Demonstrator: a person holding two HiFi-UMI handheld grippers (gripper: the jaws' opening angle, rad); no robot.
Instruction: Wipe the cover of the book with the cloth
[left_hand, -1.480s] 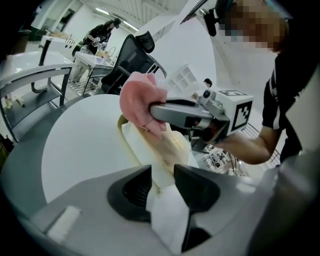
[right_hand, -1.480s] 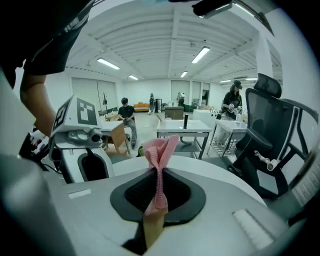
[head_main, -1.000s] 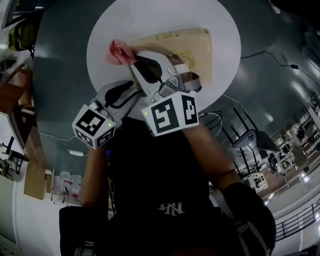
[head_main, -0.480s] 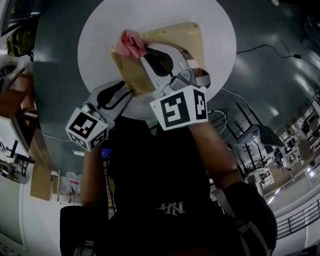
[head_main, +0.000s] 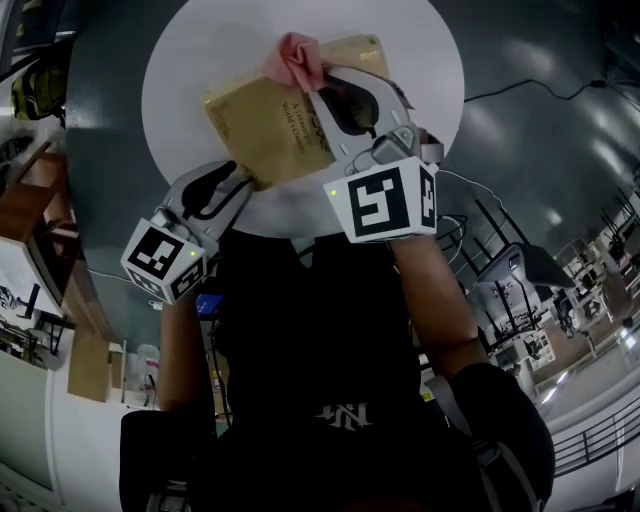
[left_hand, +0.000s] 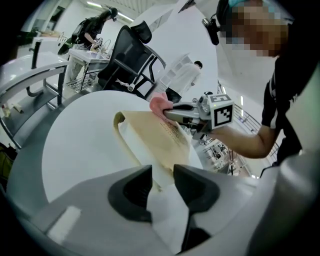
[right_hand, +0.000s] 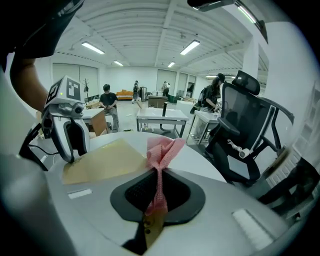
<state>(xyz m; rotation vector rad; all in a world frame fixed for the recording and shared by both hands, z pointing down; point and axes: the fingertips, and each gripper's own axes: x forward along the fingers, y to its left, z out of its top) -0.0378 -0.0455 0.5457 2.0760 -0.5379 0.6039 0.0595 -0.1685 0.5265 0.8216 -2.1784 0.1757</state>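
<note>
**Head view.** A round white desk (head_main: 180, 90) carries a tan-covered book (head_main: 270, 125), lying askew. The right tongs (head_main: 318, 82) reach across the cover, pressed together on a pink cloth (head_main: 298, 55) bunched at the book's far corner. The left tongs (head_main: 240, 182) meet the book's near corner. Each gripper bears a marker cube (head_main: 385, 200) with black-and-white square patterns.

**Left gripper view.** The jaws are drawn close, pinching the book's near corner between them. Only this view shows the white page block beneath the cover.

**Right gripper view.** The jaws are closed on a thin neck of the cloth, and its folds fan out beyond the tips. The left tongs appear opposite, set on the book's corner. A black office chair (right_hand: 245, 130) stands just beyond the desk. Several people at worktables show in the background of a lit hall, a setting the head view does not give.

**Lettering.** Dark lines of print run across the cover in the head and left gripper views. They are too small to read.
</note>
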